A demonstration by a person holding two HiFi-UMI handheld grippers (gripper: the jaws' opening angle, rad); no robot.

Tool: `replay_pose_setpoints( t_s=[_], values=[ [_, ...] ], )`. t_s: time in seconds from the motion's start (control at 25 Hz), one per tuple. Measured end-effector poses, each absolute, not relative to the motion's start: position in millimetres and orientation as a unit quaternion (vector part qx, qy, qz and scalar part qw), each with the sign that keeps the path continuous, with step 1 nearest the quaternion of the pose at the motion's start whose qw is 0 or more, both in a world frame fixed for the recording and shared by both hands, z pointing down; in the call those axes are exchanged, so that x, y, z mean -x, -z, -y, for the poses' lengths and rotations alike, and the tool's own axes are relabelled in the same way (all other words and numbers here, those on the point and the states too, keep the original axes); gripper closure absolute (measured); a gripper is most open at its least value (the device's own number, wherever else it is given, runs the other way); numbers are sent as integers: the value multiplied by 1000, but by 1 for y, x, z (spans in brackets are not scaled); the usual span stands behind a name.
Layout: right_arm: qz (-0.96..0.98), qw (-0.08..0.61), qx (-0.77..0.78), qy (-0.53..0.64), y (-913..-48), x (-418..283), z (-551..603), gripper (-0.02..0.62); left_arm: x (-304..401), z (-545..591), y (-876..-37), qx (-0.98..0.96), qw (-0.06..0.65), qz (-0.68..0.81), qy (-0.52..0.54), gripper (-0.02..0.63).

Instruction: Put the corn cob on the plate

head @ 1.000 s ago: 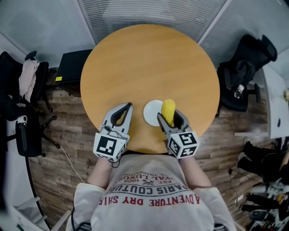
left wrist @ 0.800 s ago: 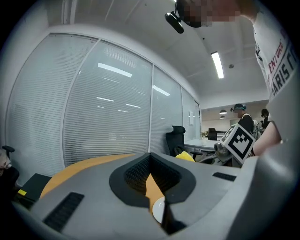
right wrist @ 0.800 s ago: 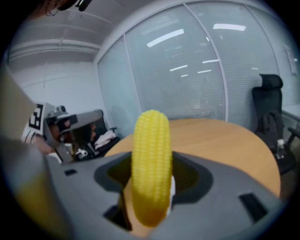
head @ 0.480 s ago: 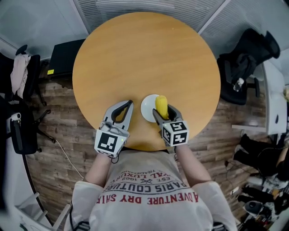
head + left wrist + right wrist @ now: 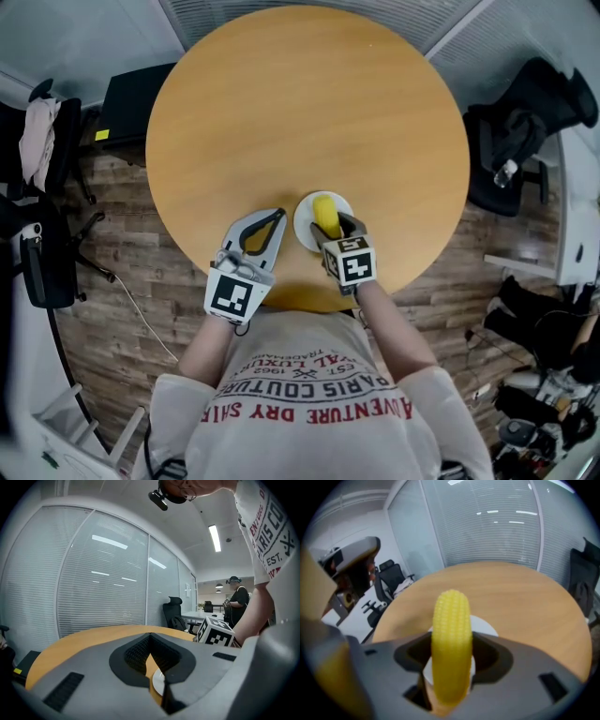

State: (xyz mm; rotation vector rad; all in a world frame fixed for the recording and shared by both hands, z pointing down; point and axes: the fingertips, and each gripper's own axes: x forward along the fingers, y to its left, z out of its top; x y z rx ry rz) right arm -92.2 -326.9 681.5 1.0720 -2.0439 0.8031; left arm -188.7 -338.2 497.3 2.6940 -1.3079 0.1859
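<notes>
A yellow corn cob (image 5: 326,215) (image 5: 451,639) stands on end between the jaws of my right gripper (image 5: 330,228) (image 5: 451,660), which is shut on it. The cob hangs just over a small white plate (image 5: 306,221) (image 5: 484,624) near the round table's front edge. My left gripper (image 5: 273,221) (image 5: 157,667) sits to the left of the plate, low over the table, shut with nothing in it. A sliver of the plate (image 5: 157,684) shows under its jaws.
The round wooden table (image 5: 300,122) has bare wood beyond the plate. Black office chairs (image 5: 520,131) stand at the right and more chairs (image 5: 37,225) at the left, on a wooden floor. A dark box (image 5: 127,103) lies on the floor at the table's left.
My right gripper has carried the corn cob leftward until it is over the plate's middle. The left gripper has stayed about where it was.
</notes>
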Motion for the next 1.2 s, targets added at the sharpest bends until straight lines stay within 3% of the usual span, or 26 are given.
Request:
replay_pose_setpoints(
  t_s=[0.6,1.2],
  values=[
    [760,386,-398,-339,-709,98,328,330,202,345,-515,-879,118,456,-65,574],
    [767,391,-396,-319,-712,106,326,319,205,339,-514,-876,113,464,-70,574]
  ],
)
